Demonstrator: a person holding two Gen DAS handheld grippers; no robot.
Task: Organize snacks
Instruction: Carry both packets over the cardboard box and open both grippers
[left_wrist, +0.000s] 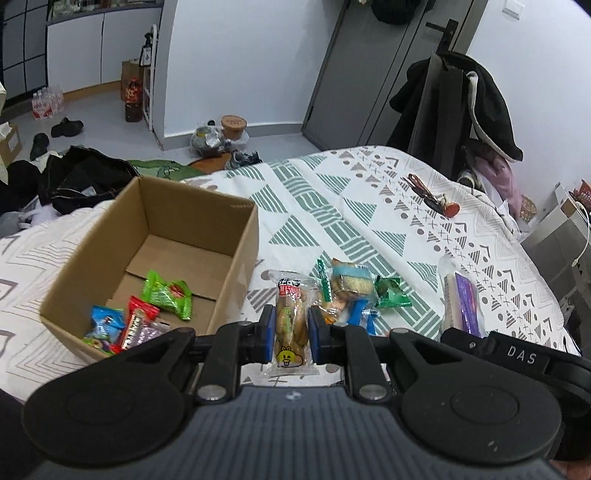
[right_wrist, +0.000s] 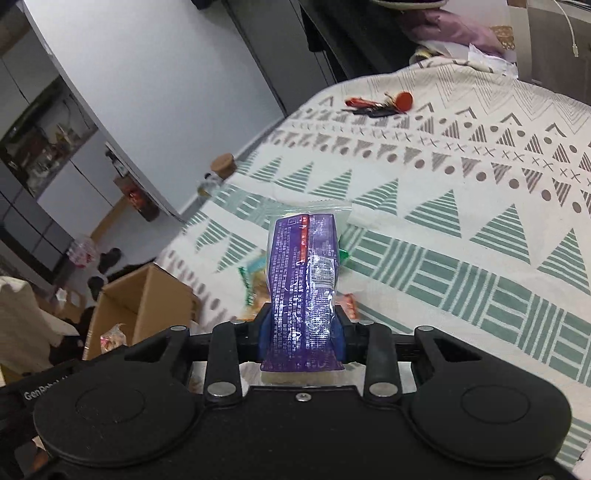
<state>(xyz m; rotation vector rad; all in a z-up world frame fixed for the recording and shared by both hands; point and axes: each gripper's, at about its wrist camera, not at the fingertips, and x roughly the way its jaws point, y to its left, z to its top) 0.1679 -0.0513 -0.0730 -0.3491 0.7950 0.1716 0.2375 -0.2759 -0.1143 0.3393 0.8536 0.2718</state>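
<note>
My left gripper (left_wrist: 291, 326) is shut on a clear packet of brown cakes (left_wrist: 291, 321) with a yellow cartoon face, just right of the open cardboard box (left_wrist: 236, 254). Inside the box lie a green packet (left_wrist: 168, 293), a red one (left_wrist: 138, 321) and a blue one (left_wrist: 105, 323). More wrapped snacks (left_wrist: 351, 291) lie in a small heap on the patterned cloth beyond the left fingers. My right gripper (right_wrist: 303, 328) is shut on a purple packet (right_wrist: 303, 280) and holds it above the cloth; that packet (left_wrist: 463, 299) shows at the right of the left wrist view too.
A bunch of keys with a red tag (left_wrist: 434, 195) lies further back on the cloth (left_wrist: 369, 206). Beyond the bed edge there are bags and clothes on the floor (left_wrist: 81, 177), and a coat rack with dark coats (left_wrist: 465, 103) near the grey door.
</note>
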